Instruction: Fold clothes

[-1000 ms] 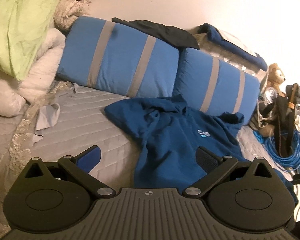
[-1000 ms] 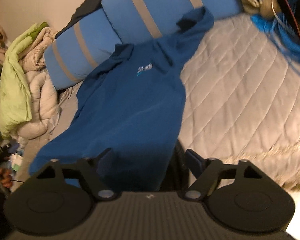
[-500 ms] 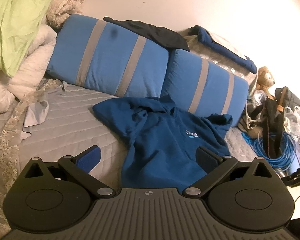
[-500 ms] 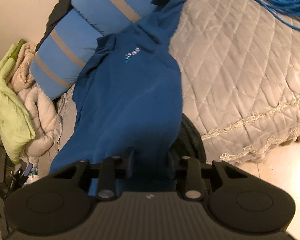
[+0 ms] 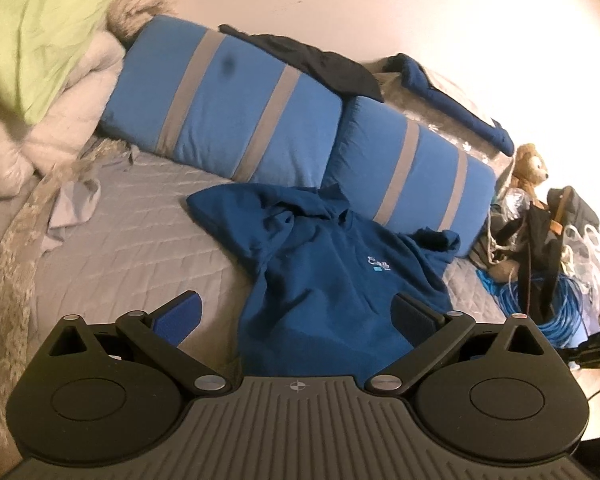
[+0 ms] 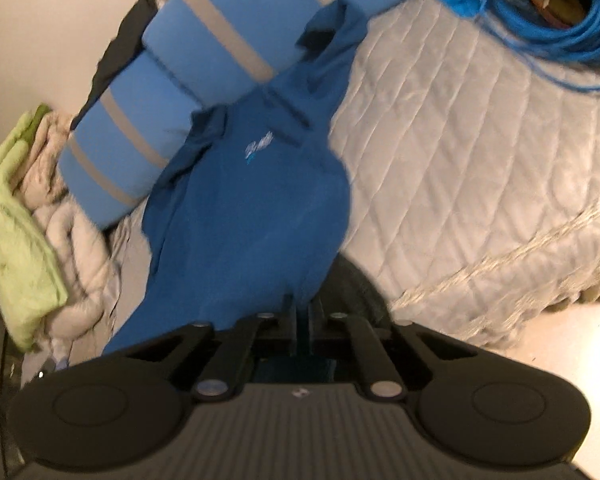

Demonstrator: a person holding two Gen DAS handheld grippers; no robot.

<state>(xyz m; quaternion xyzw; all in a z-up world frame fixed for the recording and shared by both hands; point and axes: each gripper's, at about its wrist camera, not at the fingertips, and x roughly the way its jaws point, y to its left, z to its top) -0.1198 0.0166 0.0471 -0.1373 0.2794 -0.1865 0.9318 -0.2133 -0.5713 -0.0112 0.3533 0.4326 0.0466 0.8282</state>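
The hoodie [image 5: 332, 280] lies spread on the bed [image 5: 132, 248], hood toward the pillows [image 5: 228, 112], its hem hanging over the bed edge nearest both claws. The right claw [image 6: 299, 322] is clamped tight on that hem, cloth pinched between its pads. The left claw [image 5: 296, 312] stands wide apart, holding nothing, the hoodie's lower left side just ahead of it. The fabric looks thick, soft and limp: it should sag and bunch when lifted, not slip. A matching pinch at the other hem corner seems best.
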